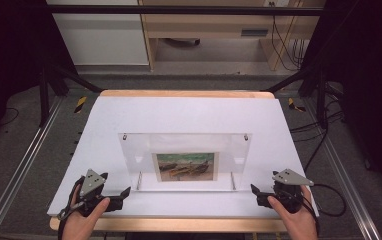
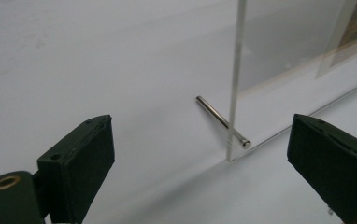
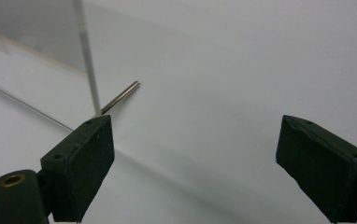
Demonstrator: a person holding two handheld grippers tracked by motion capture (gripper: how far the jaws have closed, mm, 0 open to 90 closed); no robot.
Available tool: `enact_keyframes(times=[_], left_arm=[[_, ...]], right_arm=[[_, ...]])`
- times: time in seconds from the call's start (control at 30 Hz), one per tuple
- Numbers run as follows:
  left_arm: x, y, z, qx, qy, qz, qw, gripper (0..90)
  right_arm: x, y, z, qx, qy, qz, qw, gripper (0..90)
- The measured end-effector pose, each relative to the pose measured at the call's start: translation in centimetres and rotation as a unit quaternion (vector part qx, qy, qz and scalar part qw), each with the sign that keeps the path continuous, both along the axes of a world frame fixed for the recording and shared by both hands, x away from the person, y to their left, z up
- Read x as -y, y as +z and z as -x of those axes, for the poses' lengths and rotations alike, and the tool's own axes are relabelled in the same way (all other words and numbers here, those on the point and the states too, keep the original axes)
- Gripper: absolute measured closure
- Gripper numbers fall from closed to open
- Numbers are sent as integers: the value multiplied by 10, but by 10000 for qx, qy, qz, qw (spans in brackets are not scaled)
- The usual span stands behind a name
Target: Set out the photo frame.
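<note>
Beside the acrylic picture frame (image 1: 185, 161), left gripper (image 1: 121, 194) and right gripper (image 1: 255, 192) (fingers wide apart, empty)

A white board (image 1: 189, 115) is laid flat over a wooden tabletop, whose pale edge (image 1: 186, 93) is left showing along the far side and again along the near side. The table is flanked by metal rails (image 1: 16, 172) running along the grey floor (image 1: 34, 150) on the left and on the right (image 1: 351, 172). Black frame struts (image 1: 74, 77) are seen slanting down at both far corners, and a dark bar (image 1: 179, 10) is carried across the top. Behind, a white cabinet front (image 1: 101, 37) is set beside light wooden furniture (image 1: 209, 25). Black cables (image 1: 284, 45) are hung at the right rear, and more are trailed over the floor on the right (image 1: 319, 125). Yellow-and-black tape marks (image 1: 80, 103) are stuck down near the table's far corners.
</note>
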State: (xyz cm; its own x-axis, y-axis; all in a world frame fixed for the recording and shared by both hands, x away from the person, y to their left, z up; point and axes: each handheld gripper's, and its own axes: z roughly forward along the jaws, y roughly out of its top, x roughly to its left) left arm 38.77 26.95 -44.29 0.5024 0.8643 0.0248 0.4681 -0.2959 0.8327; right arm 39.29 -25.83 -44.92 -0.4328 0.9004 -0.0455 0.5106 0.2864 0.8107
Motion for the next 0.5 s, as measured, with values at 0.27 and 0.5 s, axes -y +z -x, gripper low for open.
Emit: enact_keyframes(times=[0.27,0.5], left_arm=[[-20,-5,-10,-2,493,-9,9988,71],[-37,-14,-22,-121,939,-80,9955,71]], right_arm=[[11,-5,-9,-13,-419,35,9991,119],[15,-11,-22,-112,-670,58,9977,124]])
